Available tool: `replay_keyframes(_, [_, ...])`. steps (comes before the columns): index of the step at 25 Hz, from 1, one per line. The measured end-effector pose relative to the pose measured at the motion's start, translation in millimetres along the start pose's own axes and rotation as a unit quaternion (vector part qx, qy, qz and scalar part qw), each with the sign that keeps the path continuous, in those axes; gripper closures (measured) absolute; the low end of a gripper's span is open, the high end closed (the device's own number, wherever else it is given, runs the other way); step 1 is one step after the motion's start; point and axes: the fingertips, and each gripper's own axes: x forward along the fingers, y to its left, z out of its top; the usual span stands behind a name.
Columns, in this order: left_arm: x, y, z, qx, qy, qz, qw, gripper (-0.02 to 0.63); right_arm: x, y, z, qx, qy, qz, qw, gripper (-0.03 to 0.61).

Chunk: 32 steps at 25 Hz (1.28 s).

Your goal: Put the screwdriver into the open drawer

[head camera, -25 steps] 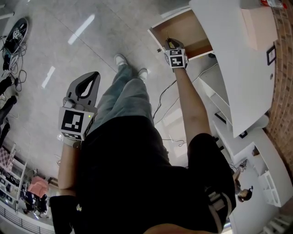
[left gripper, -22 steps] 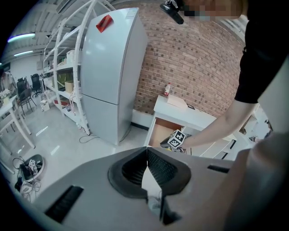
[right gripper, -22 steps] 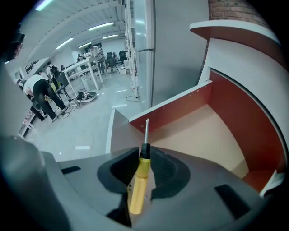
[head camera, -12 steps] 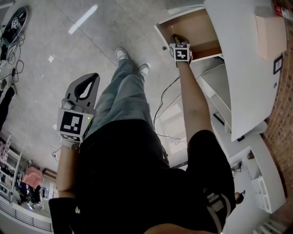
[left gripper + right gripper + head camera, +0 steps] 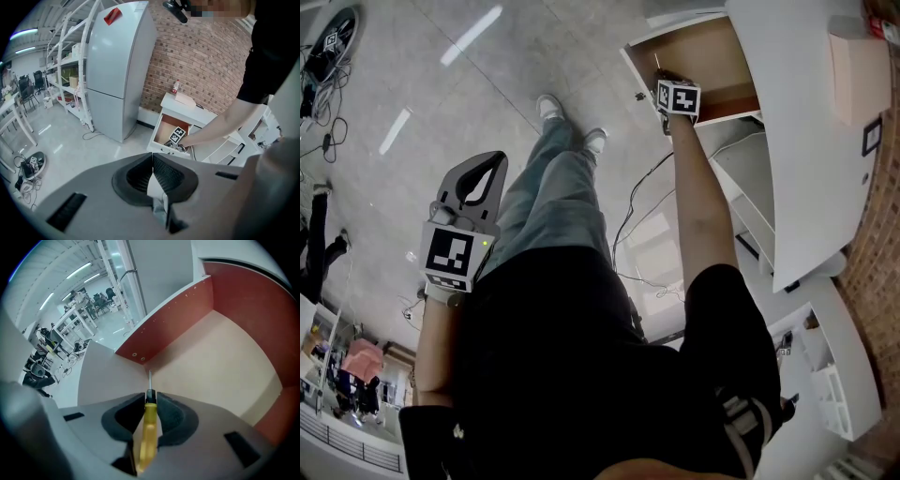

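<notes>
R gripper (image 5: 150, 398) clamped on yellow screwdriver (image 5: 146, 432), tip inside drawer (image 5: 225, 366) (bare beige floor, red-brown walls). L gripper (image 5: 153, 159) jaws together, nothing between, well away from drawer.

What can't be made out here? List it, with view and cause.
- Right gripper view: the rear end of the screwdriver is hidden inside the right gripper; whether its tip touches the drawer floor cannot be told.
- Head view: the marker cube hides nearly all the screwdriver; the cabinet top covers the drawer's back.
- Left gripper view: the small bottle on the cabinet is too small to identify.
</notes>
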Motion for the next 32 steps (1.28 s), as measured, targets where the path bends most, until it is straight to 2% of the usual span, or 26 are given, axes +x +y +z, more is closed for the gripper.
replay_keyframes(9, [-4.8,-3.6,-8.9,0.004,-0.001,0.0,1.0,0.609,1.3,-1.9,-3.4,0.002,0.009,-0.006,1.0,0.499])
replay_keyframes(13, [-10.1,-4.2,-10.8,0.005,-0.006,0.002,1.0,0.609,-5.1,-2.9,-5.9,-0.017,0.01,-0.028,0.999,0.469])
replay_keyframes(18, [-19.6,-7.1,-3.6,0.009,-0.021,0.006,0.9997,0.609,-24.7,5.0,-5.4,-0.04,0.004,-0.035,0.999,0.463])
replay_keyframes(23, [-30.0,-11.7,4.1,0.011,-0.035,0.014,0.9992,0.609,-55.1,26.8,10.3,-0.074,-0.035,-0.026,0.996,0.475])
replay_keyframes(29, [-42.9,-18.4,17.1,0.014,-0.058,0.021,0.998,0.609,-111.5,69.5,43.3,-0.112,-0.1,-0.004,0.989,0.553])
replay_keyframes(32, [-49.2,-22.4,26.5,0.013,-0.072,0.025,0.997,0.609,-145.3,93.4,57.8,-0.127,-0.126,0.018,0.984,0.567])
